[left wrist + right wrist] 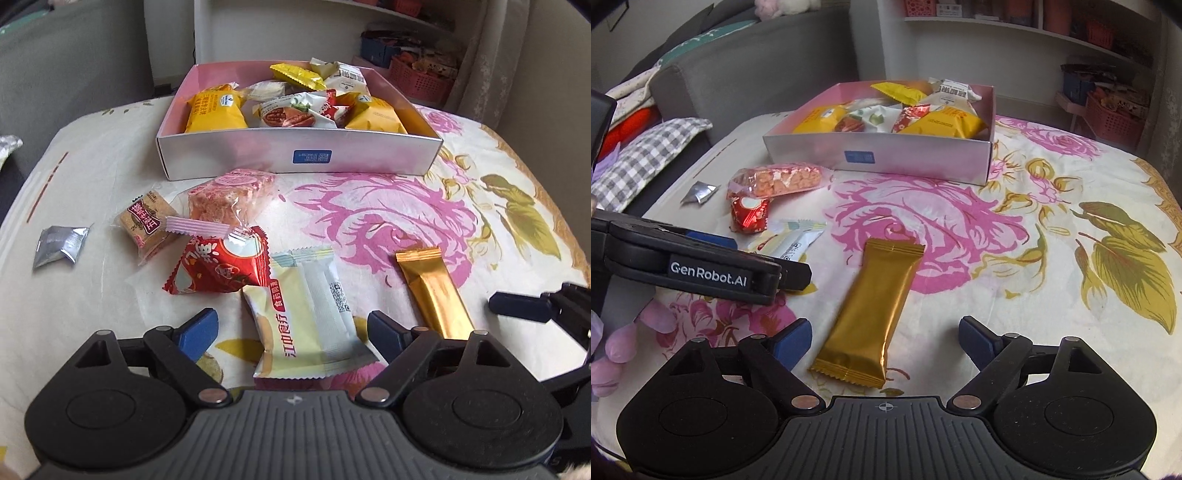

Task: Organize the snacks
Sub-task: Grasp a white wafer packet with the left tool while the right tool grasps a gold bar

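A pink box (236,151) (923,162) at the table's far side holds several snack packs. Loose on the floral cloth lie a pale yellow and white pack (306,317) (798,240), a red pack (221,266) (750,214), a pink rice-cake pack (229,199) (779,181), a brown biscuit pack (147,221), a silver sachet (59,243) (698,192) and a gold bar (436,295) (871,314). My left gripper (295,332) is open with the pale pack between its fingers. My right gripper (886,339) is open with the gold bar's near end between its fingers.
A grey sofa with a checked cushion (646,155) stands left of the table. White shelves and a pink basket (421,81) (1115,118) stand behind. The left gripper's body (701,266) lies left of the gold bar; a right fingertip (517,306) shows at the left view's right edge.
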Tool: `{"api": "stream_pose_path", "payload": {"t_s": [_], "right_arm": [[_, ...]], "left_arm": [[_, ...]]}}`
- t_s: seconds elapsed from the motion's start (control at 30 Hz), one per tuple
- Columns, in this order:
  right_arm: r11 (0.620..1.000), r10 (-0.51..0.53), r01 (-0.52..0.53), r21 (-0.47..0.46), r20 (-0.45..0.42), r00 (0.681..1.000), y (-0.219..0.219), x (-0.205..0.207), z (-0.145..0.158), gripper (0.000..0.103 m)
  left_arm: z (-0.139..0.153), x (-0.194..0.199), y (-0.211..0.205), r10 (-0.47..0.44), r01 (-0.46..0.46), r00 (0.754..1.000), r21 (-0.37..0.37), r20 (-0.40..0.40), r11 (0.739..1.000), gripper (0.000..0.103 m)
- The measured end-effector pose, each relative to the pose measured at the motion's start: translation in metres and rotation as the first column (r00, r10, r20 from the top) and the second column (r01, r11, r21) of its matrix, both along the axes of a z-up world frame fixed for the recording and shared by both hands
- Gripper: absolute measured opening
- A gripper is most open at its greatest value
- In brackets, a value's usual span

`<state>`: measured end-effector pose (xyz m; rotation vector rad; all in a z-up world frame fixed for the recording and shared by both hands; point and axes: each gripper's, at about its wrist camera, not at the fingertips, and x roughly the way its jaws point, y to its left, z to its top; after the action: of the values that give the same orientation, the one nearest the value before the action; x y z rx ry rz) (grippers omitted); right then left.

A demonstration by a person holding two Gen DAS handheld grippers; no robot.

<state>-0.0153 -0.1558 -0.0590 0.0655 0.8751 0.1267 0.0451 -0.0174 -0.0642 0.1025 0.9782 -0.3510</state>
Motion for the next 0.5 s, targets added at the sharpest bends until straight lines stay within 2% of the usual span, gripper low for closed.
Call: {"api": "stream_pose_path", "payload": {"t_s": [0.1,0.33,0.5], "right_arm": [[1.0,0.018,-0.018,-0.024,0.019,1.0,0.004,-0.001,-0.002,0.087],[0.999,0.032,-0.03,-0.042,0.05,0.998,0.009,0.001,-0.003,0.081],[0.999,0.033,-0.031,-0.039,0.06,0.998,0.01,0.003,-0.002,0.069]], "left_arm": [[-0.001,-0.009,0.002,-0.056,0.054,0.997,0.049,0.048,0.997,0.075],[0.002,-0.015,0.016,-0.106,0.104,0.991,0.034,0.078,0.994,0.057],[0.003,-0.015,0.015,-0.127,0.125,0.99,0.04,0.069,0.991,0.055]]}}
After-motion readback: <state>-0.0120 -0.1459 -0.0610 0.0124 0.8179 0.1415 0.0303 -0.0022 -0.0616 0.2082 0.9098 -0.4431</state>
